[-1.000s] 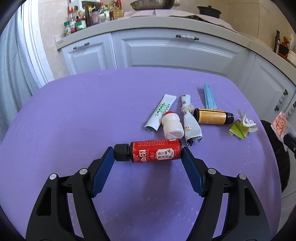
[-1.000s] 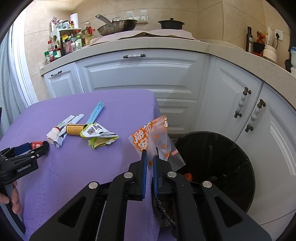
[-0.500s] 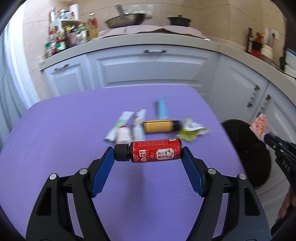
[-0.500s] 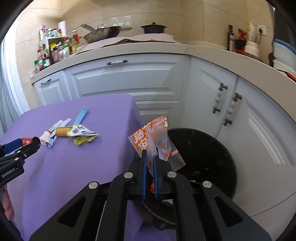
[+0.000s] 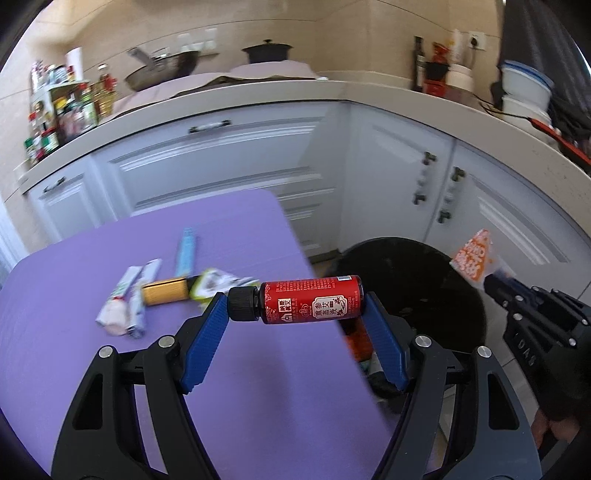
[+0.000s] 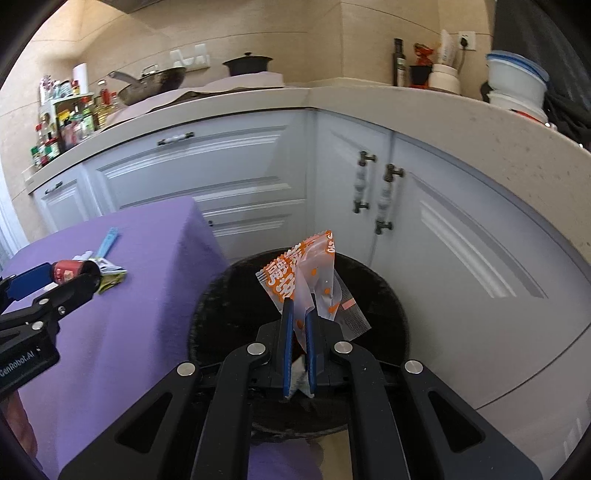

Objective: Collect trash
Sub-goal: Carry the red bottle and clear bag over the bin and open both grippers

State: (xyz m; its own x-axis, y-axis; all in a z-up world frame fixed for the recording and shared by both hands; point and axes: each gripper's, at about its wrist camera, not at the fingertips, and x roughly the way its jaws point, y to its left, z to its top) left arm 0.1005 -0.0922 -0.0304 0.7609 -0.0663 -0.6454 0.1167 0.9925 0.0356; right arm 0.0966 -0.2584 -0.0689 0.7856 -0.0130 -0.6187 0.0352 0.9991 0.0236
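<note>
Two grips: left fingers (image 5: 295, 306) clamp red bottle (image 5: 308, 300) endwise; right fingers (image 6: 298, 314) pinch orange wrapper (image 6: 301, 267) above bin (image 6: 388, 295).

Right gripper (image 6: 298, 314) is clamped on an orange-and-clear snack wrapper (image 6: 303, 273), right over the black trash bin (image 6: 384, 295). Over at 9 o'clock, the left gripper (image 6: 55, 277) grips a red bottle (image 6: 66, 268) above the purple table (image 6: 129, 314).

White cabinets (image 6: 236, 166) w/ pale countertop (image 6: 424, 107), beige tiled wall (image 5: 332, 26); poss. window far left, blurred.
</note>
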